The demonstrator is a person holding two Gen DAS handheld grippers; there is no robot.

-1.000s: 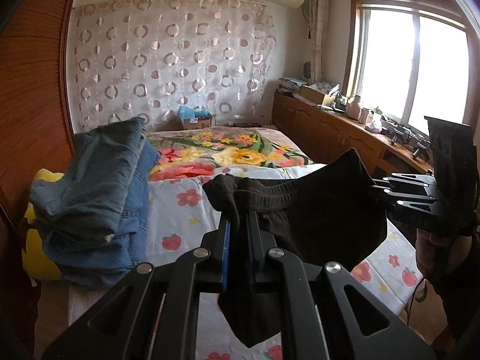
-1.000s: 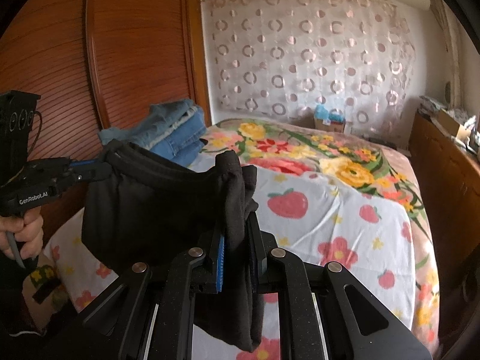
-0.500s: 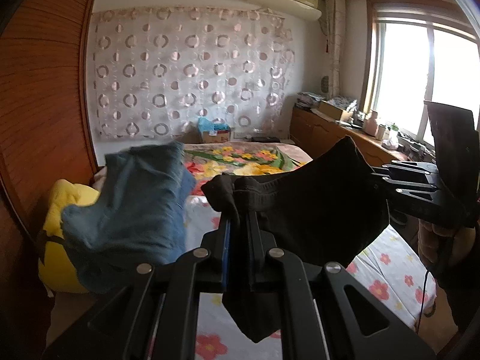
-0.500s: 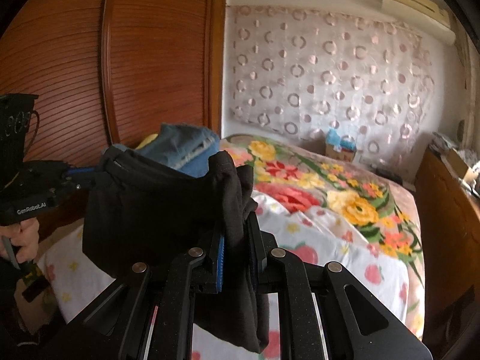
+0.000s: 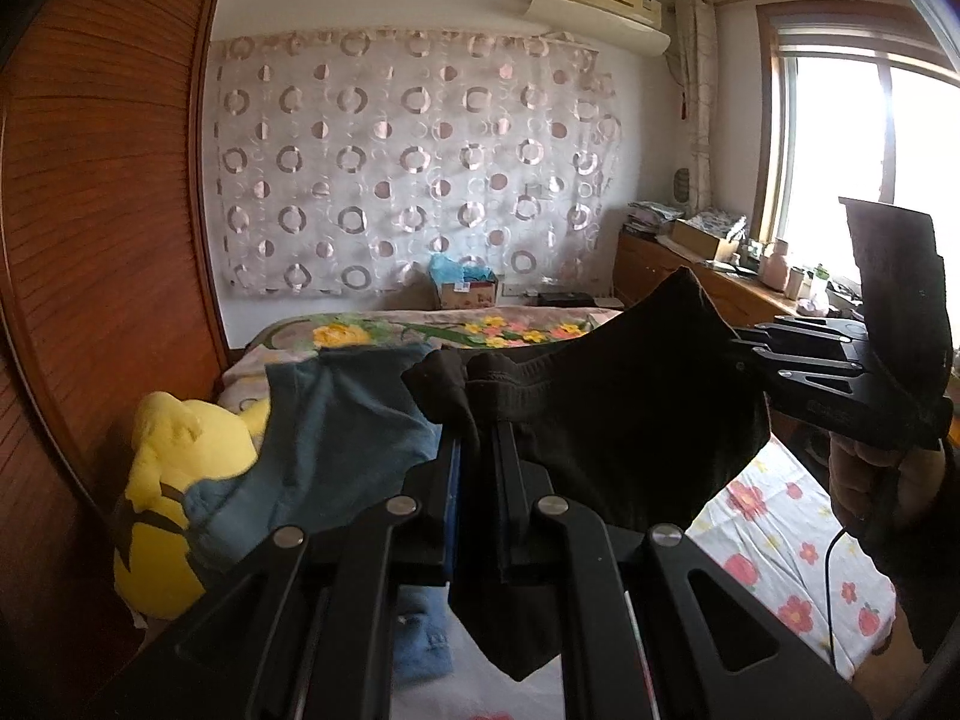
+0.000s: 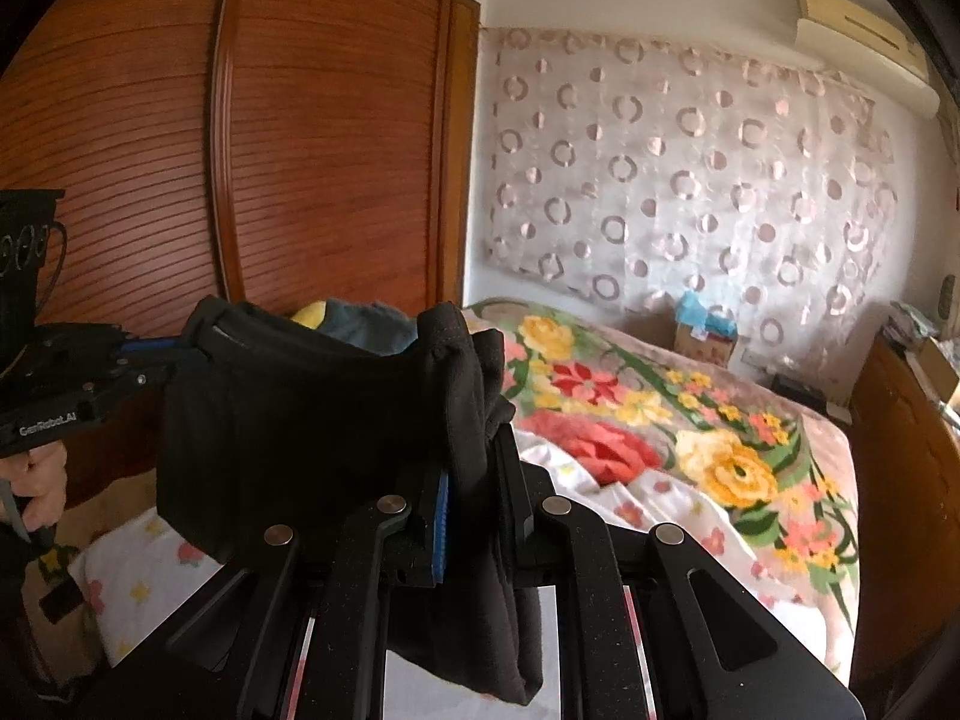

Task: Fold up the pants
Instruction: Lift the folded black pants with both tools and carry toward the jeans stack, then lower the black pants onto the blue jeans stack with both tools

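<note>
The pants [image 5: 606,414], black and bunched, hang in the air above the bed [image 5: 774,522], stretched between two grippers. The left gripper [image 5: 477,450] is clamped on one end of the waistband, with a dark flap of cloth drooping below its jaws. The right gripper [image 6: 474,474] is clamped on the other end, where the fabric is gathered into thick folds that spill down past its fingers. From the left wrist view the right gripper [image 5: 741,351] comes in from the right edge, gripped by a hand [image 5: 870,474] in a dark sleeve. From the right wrist view the left gripper [image 6: 174,354] comes in from the left edge, a hand [image 6: 39,489] wrapped round its handle.

Behind the pants, near the head of the bed, lies a pile of blue jeans [image 5: 336,438] beside a yellow plush toy [image 5: 174,480]. The bed wears a floral cover [image 6: 690,438]. A wooden wardrobe [image 6: 312,120] stands to the left of the bed, and a curtain [image 5: 408,162] with ring patterns hangs on the far wall. A bright window [image 5: 870,132] lights the right side of the room above a cluttered wooden counter [image 5: 708,270].
</note>
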